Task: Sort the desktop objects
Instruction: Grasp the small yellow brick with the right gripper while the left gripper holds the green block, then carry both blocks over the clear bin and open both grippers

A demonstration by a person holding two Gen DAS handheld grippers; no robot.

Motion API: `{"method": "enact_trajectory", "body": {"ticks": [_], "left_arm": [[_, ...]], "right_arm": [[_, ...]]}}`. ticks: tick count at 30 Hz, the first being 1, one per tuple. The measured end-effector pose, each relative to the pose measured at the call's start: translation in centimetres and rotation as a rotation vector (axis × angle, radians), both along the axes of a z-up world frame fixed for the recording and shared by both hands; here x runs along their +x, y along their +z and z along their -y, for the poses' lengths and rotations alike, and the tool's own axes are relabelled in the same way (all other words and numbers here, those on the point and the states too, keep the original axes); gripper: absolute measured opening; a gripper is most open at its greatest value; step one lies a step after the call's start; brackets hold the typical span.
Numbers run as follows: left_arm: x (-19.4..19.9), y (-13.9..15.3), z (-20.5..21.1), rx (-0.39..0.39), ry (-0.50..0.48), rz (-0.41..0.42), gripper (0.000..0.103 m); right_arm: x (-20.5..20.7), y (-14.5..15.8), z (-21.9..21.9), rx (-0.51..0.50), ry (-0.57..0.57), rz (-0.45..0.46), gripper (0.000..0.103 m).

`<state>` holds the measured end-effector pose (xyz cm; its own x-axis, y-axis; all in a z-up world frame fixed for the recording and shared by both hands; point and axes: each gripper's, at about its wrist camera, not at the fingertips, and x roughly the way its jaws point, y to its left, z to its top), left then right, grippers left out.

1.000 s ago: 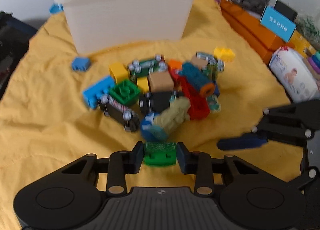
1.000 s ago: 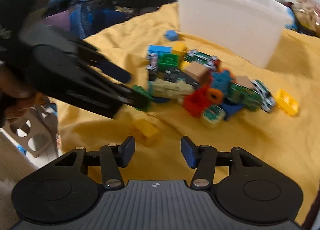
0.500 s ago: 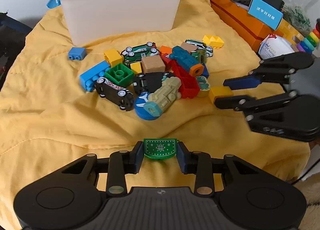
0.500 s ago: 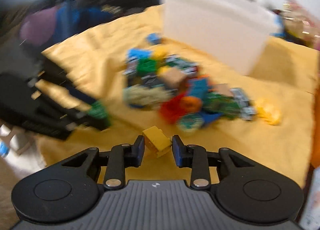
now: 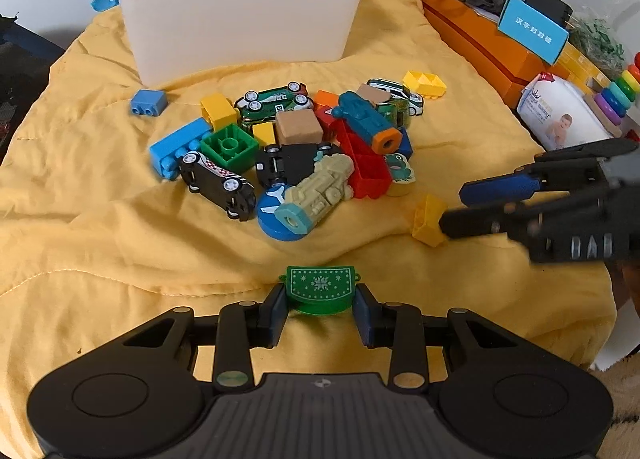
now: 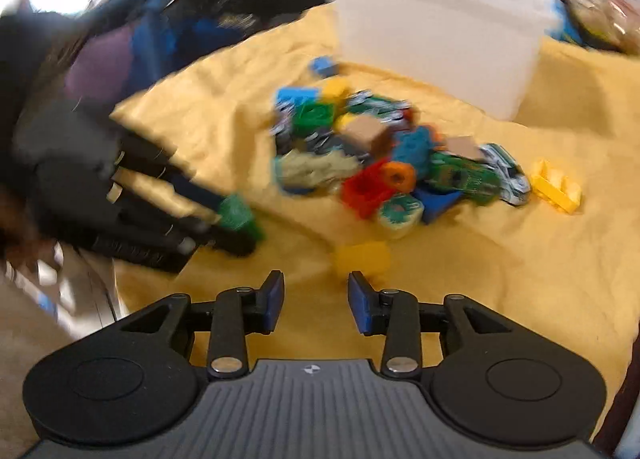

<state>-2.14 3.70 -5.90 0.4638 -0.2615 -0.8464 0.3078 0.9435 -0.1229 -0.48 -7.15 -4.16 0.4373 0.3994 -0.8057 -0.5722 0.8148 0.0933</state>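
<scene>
Everything sits on a table draped in a yellow cloth [image 5: 80, 187]. Going left to right in the left wrist view: a small blue brick [image 5: 149, 102] lies alone near the far-left part of the cloth, just in front of the big white plastic bin [image 5: 240, 15], which stands at the far edge. Its inside can't be seen from either camera, so what's in it can't be told.

In the middle of the cloth is the toy pile [image 5: 296, 147]: a light blue brick, a green brick [image 5: 229, 146], a black toy car [image 5: 218, 185], a green toy car [image 5: 276, 100], a tan cube [image 5: 299, 127], a red block [image 5: 366, 163], a teal tube with an orange end [image 5: 368, 121], and a beige toy on a blue disc. A yellow open brick [image 5: 425, 83] sits apart at the pile's far-right side.

The left gripper [image 5: 320, 305] is clamped on a green piece with a snowflake pattern [image 5: 320, 289], held over the near edge of the cloth.

Further right, a yellow brick [image 5: 428, 219] lies on the cloth right of the pile. The right gripper [image 6: 316, 295] has its jaws opening; in its own blurry view the brick sits just beyond the fingertips, not pinched. In the left view one finger tip looks to be right against it.

Off the right edge there's an orange box [image 5: 480, 39] and a white wipes pack [image 5: 560, 115].
</scene>
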Motion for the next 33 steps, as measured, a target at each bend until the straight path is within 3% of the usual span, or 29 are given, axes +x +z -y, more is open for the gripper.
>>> {"method": "enact_trajectory", "body": {"ticks": [2, 4, 11, 13, 15, 19, 26, 29, 33], "left_arm": [[0.0, -0.1, 0.1, 0.005, -0.004, -0.003, 0.039], [0.0, 0.0, 0.3, 0.012, -0.016, 0.0, 0.039], [0.3, -0.1, 0.3, 0.015, -0.022, 0.005, 0.039], [0.4, -0.1, 0.3, 0.025, -0.024, 0.012, 0.039], [0.6, -0.2, 0.4, 0.031, -0.026, 0.019, 0.039], [0.8, -0.2, 0.6, 0.041, -0.042, 0.025, 0.039], [1.0, -0.4, 0.3, 0.021, -0.032, 0.036, 0.039], [0.8, 1.0, -0.1, -0.018, -0.037, 0.065, 0.038], [1.4, 5.3, -0.5, -0.04, -0.042, 0.174, 0.038]], "right_arm": [[1.2, 0.2, 1.4, 0.053, -0.145, -0.026, 0.041], [2.2, -0.1, 2.4, 0.105, -0.209, -0.089, 0.039], [3.9, -2.5, 2.8, 0.246, -0.287, -0.273, 0.033], [4.5, -2.7, 2.2, 0.262, -0.282, -0.255, 0.029], [4.8, -2.2, 1.2, 0.226, -0.255, -0.196, 0.018], [3.7, -1.5, -1.8, 0.07, -0.116, -0.061, 0.017], [1.6, -1.3, -1.7, -0.09, -0.011, -0.035, 0.017], [1.8, -2.1, -1.8, -0.086, -0.026, -0.044, 0.018], [1.7, -0.8, -1.7, -0.08, -0.028, -0.018, 0.017]]}}
